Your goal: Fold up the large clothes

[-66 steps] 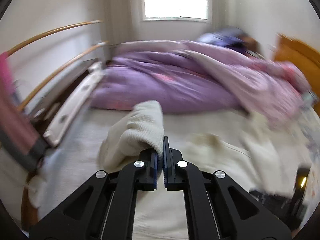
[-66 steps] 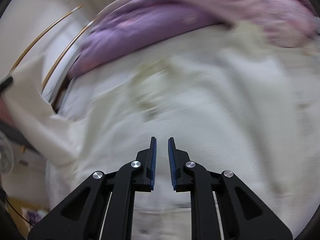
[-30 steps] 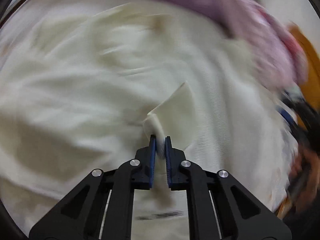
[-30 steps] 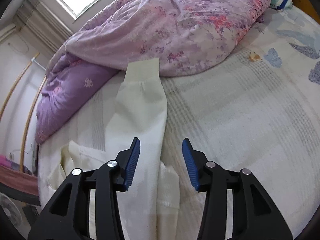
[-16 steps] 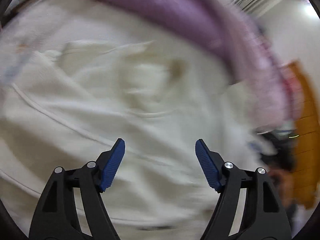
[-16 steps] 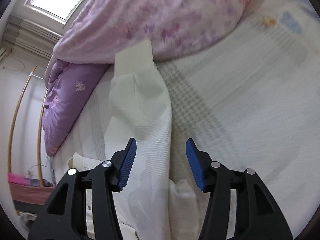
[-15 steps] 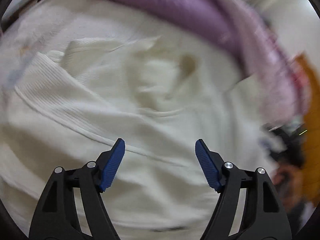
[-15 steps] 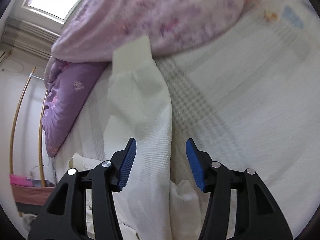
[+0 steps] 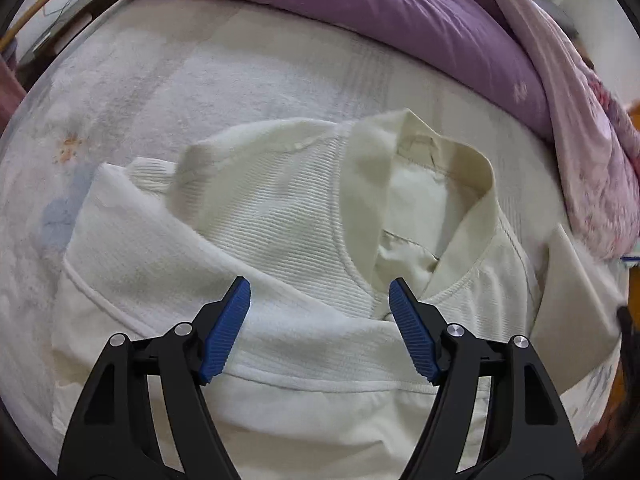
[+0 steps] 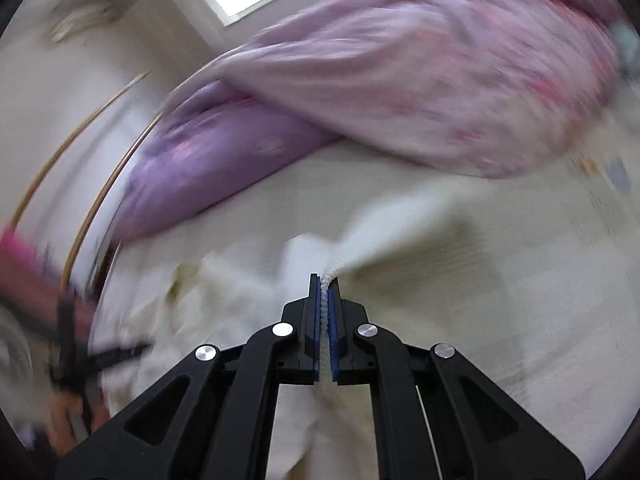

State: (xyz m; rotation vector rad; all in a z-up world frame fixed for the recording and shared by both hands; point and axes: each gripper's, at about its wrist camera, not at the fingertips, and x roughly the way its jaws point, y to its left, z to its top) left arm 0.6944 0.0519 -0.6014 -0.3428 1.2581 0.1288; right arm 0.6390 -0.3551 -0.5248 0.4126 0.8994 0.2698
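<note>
Cream knit jacket (image 9: 280, 216) lies on the bed (image 9: 200, 80) beside the purple duvet (image 9: 400, 8) (no readable label); left gripper (image 9: 320, 304) gapes empty above it, right gripper (image 10: 325, 288) pinches its sleeve (image 10: 384, 224).

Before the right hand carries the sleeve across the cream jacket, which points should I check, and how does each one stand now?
1. Right gripper shut on the sleeve: ok.
2. Left gripper open, nothing between its pads: ok.
3. Left sleeve already folded across the cream jacket: ok.
4. Collar lying flat: not ok, it stands up.
5. Purple quilt off the jacket: ok.
6. Grip point on the sleeve: cannot tell, view blurred.
</note>
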